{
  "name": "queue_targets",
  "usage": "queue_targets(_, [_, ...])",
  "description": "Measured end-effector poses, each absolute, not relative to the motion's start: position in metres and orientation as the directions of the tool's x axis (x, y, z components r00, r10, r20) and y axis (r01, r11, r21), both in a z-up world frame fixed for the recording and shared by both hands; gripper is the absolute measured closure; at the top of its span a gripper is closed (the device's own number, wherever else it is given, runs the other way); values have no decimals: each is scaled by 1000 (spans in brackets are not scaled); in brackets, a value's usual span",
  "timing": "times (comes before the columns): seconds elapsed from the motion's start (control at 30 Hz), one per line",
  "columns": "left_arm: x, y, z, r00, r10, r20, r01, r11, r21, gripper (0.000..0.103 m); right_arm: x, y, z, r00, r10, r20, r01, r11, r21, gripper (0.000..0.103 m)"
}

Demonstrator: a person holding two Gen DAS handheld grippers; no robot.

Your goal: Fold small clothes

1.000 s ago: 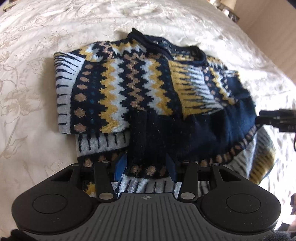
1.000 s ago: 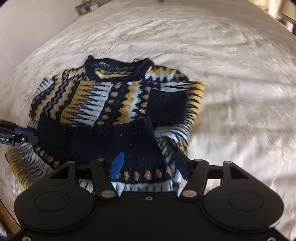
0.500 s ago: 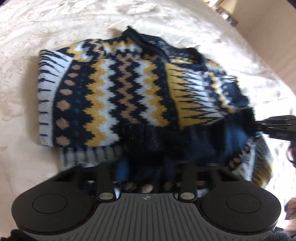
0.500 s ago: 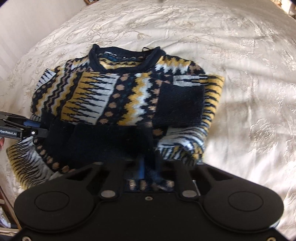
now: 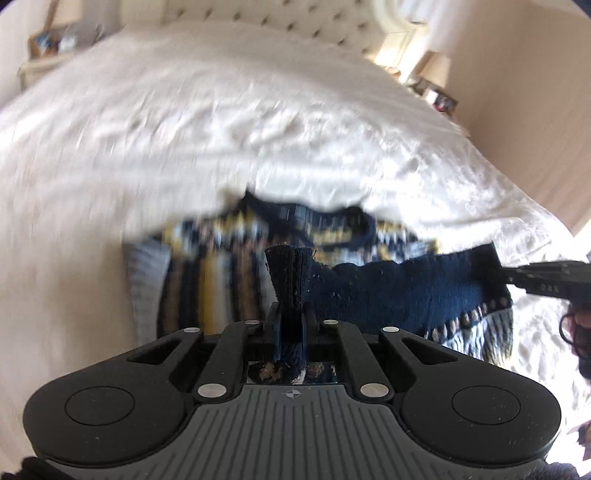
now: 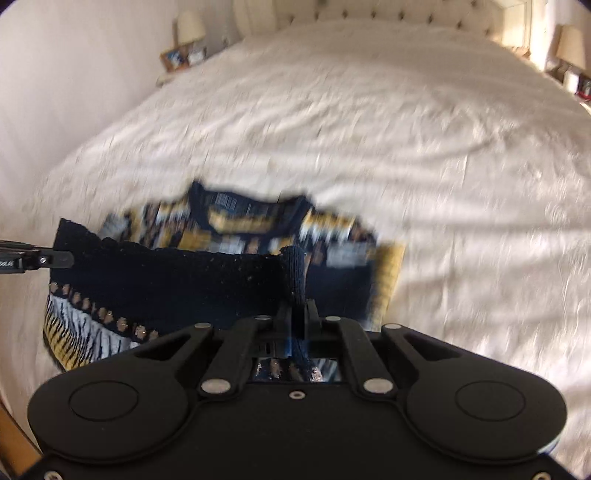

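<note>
So the count: one sweater [image 5: 388, 291] on one white bed [image 5: 258, 129], patterned navy, yellow and white. Two grippers on it, the left gripper [image 5: 291, 325] and the right gripper [image 6: 298, 317], each with its jaws pinched on navy knit at the sweater's near hem. Past the far end of the bed from the sweater, two lamps: one lamp [image 6: 190, 24] at the left corner, the other lamp [image 6: 570, 44] at the right. One tufted headboard [image 6: 406, 11] between them. Smaller bedside stuff is too blurry to count.
</note>
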State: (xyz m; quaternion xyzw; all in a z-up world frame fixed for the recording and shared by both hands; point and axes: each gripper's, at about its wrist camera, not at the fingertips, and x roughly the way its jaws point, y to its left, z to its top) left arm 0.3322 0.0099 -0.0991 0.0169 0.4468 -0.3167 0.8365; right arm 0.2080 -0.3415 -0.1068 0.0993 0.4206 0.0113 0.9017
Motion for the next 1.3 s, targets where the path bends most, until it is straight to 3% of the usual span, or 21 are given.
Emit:
queue_targets(0.47, [445,-45,-174,316,-410,-855,562,807,-179,93,323,-362,-168,554,50,-831,109,985,132,92])
queue_targets(0.7, [460,-40,-194,290,-378,-879,498,844,-199,81,327,-360,-192,501,36,-865,112,988,106,92])
queue_targets(0.8, [461,-39,-193,288,-369,-884,501,845,-189,79,330,-362,-193,492,18,-871,129,987,93,86])
queue_targets(0.87, [461,-42,-190,298,-357,-885,504,846,-171,79,331,-364,-192,486,1,-874,143,986,81,71])
queue_targets(0.9, [460,-42,-187,309,-348,-885,507,848,-156,78,330,-366,-191,487,-6,-873,153,985,79,68])
queue_targets(1.13, [458,-41,-164,370,-317,-873,512,854,-93,77,313,-376,-171,531,-16,-848,212,971,114,65])
queue_targets(1.3, [448,-34,-163,265,-410,-873,527,819,-225,72,298,-377,-164,554,33,-832,194,967,167,62])
